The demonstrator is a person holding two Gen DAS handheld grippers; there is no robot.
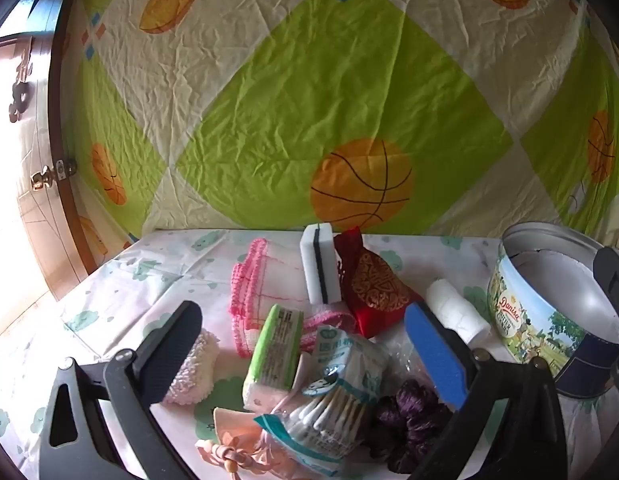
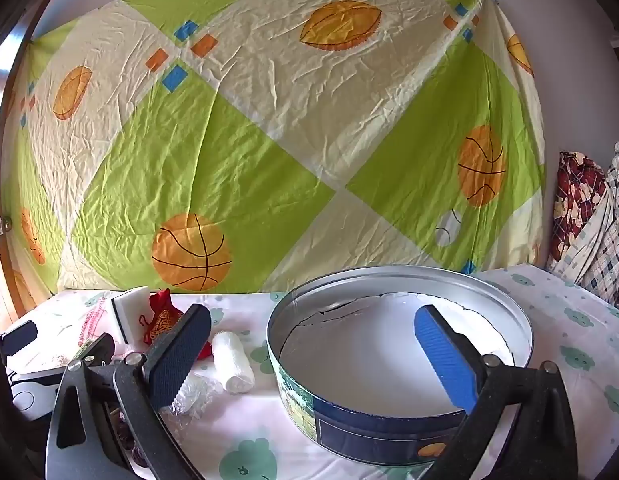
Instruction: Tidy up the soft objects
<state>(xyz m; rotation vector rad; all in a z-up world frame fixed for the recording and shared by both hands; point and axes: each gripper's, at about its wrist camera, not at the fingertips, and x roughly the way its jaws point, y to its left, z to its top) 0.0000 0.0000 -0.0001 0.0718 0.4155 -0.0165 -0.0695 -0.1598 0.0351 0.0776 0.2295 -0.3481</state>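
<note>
A pile of soft things lies on the table. In the left wrist view I see a green and white sponge (image 1: 274, 350), a pack of cotton swabs (image 1: 341, 396), a pink fluffy cloth (image 1: 193, 368), a pink-edged cloth (image 1: 253, 292), a white sponge (image 1: 320, 268), a red pouch (image 1: 375, 284), a white gauze roll (image 1: 457, 312) and a purple scrunchie (image 1: 409, 420). My left gripper (image 1: 305, 350) is open above the pile, holding nothing. My right gripper (image 2: 313, 352) is open and empty over the near rim of the round cookie tin (image 2: 373, 428). The tin shows a white liner inside.
A green and cream sheet with ball prints (image 2: 269, 140) hangs behind the table. The tin also shows at the right of the left wrist view (image 1: 521, 320). Folded patterned fabrics (image 2: 589, 216) stand at the far right. A wooden door (image 1: 33, 168) is at the left.
</note>
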